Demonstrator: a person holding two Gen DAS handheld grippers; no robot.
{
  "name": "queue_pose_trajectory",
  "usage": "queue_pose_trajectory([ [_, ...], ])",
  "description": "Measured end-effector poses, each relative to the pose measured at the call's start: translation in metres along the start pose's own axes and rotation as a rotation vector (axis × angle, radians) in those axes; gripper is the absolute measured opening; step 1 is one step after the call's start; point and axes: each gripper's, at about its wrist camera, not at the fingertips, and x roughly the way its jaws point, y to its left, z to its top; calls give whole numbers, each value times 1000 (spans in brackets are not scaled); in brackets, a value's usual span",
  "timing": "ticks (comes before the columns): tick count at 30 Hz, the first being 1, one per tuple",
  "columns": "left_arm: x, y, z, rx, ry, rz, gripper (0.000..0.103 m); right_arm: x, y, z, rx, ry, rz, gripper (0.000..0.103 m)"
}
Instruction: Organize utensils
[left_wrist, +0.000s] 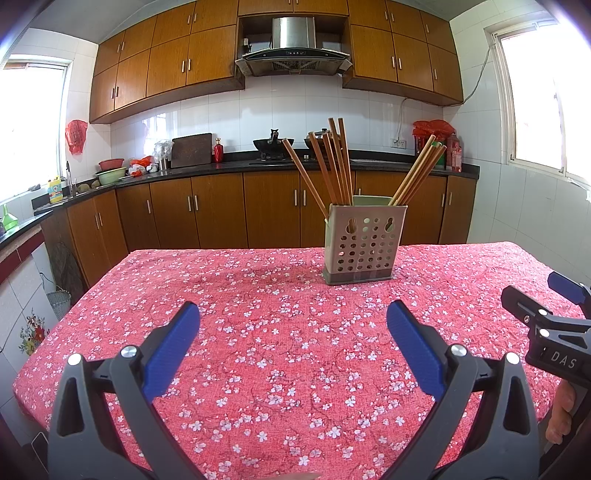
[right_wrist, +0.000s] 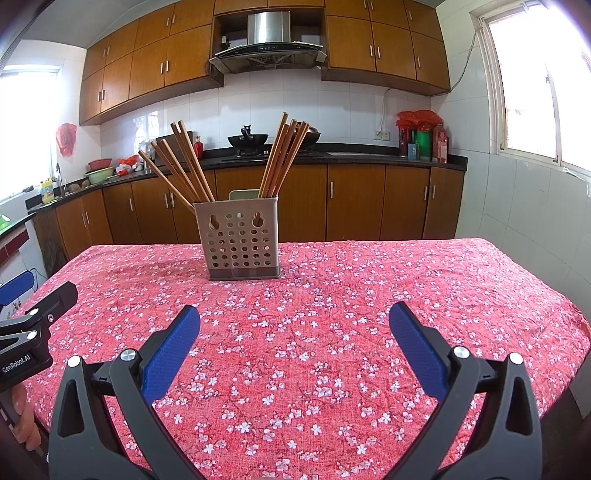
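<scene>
A grey perforated utensil holder (left_wrist: 360, 245) stands on the table with the red floral cloth (left_wrist: 258, 332). Several brown wooden chopsticks (left_wrist: 334, 166) stand in it in two leaning bunches. It also shows in the right wrist view (right_wrist: 242, 240) with the chopsticks (right_wrist: 184, 166). My left gripper (left_wrist: 293, 321) is open and empty, low over the cloth, well short of the holder. My right gripper (right_wrist: 295, 323) is open and empty too, beside the left one. The right gripper shows at the right edge of the left wrist view (left_wrist: 546, 314).
The table's edges run left (left_wrist: 55, 332) and right (right_wrist: 576, 332). Behind it stand brown kitchen cabinets (left_wrist: 221, 210), a black counter with a wok (left_wrist: 273, 144) and bowls, a range hood and windows on both sides.
</scene>
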Motion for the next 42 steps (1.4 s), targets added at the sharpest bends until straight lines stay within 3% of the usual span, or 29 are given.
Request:
queue_pose_trajectory([
  [42,2,4,-5,3,5,-3,99,0,-2,0,2,3,1,101],
])
